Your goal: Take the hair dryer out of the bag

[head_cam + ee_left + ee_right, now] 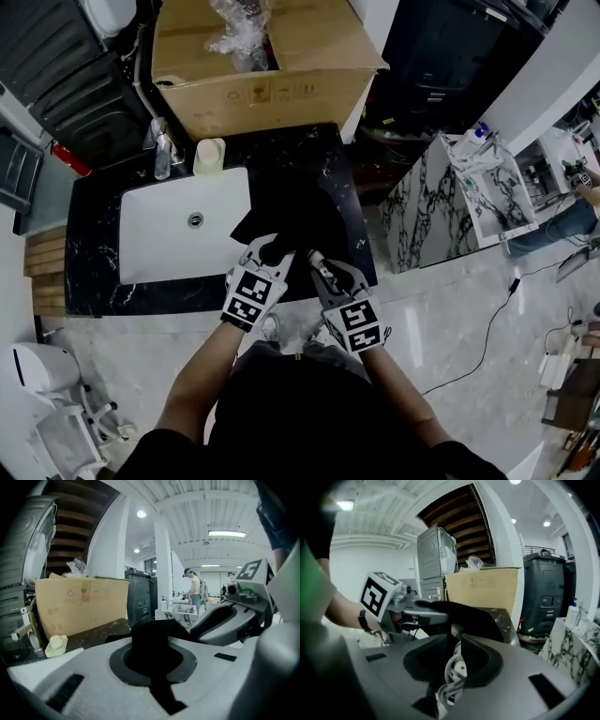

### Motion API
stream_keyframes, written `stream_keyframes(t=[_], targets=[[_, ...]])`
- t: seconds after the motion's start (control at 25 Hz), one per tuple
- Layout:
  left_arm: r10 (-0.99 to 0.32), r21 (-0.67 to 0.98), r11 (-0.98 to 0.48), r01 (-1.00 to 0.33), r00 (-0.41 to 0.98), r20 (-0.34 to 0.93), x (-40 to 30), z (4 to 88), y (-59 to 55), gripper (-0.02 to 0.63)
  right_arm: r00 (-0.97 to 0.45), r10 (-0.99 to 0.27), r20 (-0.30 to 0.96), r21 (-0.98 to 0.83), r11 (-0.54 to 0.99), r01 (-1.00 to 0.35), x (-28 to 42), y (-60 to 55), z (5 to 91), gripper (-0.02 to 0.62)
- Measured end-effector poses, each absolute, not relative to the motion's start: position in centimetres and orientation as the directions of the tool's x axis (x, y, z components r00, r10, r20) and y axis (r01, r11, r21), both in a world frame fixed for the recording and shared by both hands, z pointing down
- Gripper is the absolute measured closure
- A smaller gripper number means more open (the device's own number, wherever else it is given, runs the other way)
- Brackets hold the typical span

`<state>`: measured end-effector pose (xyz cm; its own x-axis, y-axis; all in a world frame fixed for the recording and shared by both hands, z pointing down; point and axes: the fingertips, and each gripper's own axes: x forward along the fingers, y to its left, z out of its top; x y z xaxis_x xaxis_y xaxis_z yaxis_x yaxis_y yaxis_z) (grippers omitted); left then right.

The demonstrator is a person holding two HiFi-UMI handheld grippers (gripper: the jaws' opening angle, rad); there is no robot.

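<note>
Head view: a black fabric bag is lying on the black marble counter, right of the white sink, with a brown cardboard box beyond. The left gripper and right gripper are meeting at the bag's near edge.

Left gripper view: its jaws are clamping bag fabric.

Right gripper view: its jaws are standing slightly apart around the coiled grey hair dryer cord at the bag's mouth, with the dryer's body not showing
</note>
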<state>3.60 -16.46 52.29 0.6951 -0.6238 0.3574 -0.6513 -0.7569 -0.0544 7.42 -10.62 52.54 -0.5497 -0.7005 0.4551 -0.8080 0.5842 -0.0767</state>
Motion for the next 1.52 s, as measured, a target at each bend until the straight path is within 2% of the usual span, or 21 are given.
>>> stream_keyframes(t=[0.4, 0.44, 0.52, 0.64, 1.08, 1.52], targets=[[-0.638, -0.080, -0.757, -0.649, 0.705, 0.310, 3.5, 51.0, -16.5, 0.575, -0.339, -0.739, 0.582, 0.081, 0.468, -0.880, 7.4, -14.4, 56.1, 0.465], [-0.643, -0.077, -0.752, -0.655, 0.702, 0.308, 3.3, 51.1, -16.5, 0.575, -0.333, -0.733, 0.593, 0.092, 0.473, -0.876, 7.2, -14.3, 56.3, 0.452], [-0.650, -0.068, -0.745, -0.664, 0.698, 0.301, 3.1, 51.3, -16.5, 0.575, -0.316, -0.725, 0.612, 0.126, 0.484, -0.866, 6.9, -14.3, 56.5, 0.369], [-0.650, -0.066, -0.746, -0.662, 0.703, 0.290, 3.1, 51.3, -16.6, 0.575, -0.275, -0.721, 0.636, 0.152, 0.466, -0.871, 7.5, -14.6, 56.9, 0.368], [-0.609, -0.048, -0.783, -0.620, 0.749, 0.261, 3.7, 51.7, -15.7, 0.575, -0.240, -0.685, 0.688, -0.009, 0.324, -0.946, 8.7, -15.3, 57.9, 0.330], [-0.615, -0.039, -0.779, -0.626, 0.750, 0.246, 3.4, 51.5, -17.2, 0.575, -0.244, -0.603, 0.759, 0.063, 0.441, -0.895, 7.1, -14.2, 58.1, 0.324]])
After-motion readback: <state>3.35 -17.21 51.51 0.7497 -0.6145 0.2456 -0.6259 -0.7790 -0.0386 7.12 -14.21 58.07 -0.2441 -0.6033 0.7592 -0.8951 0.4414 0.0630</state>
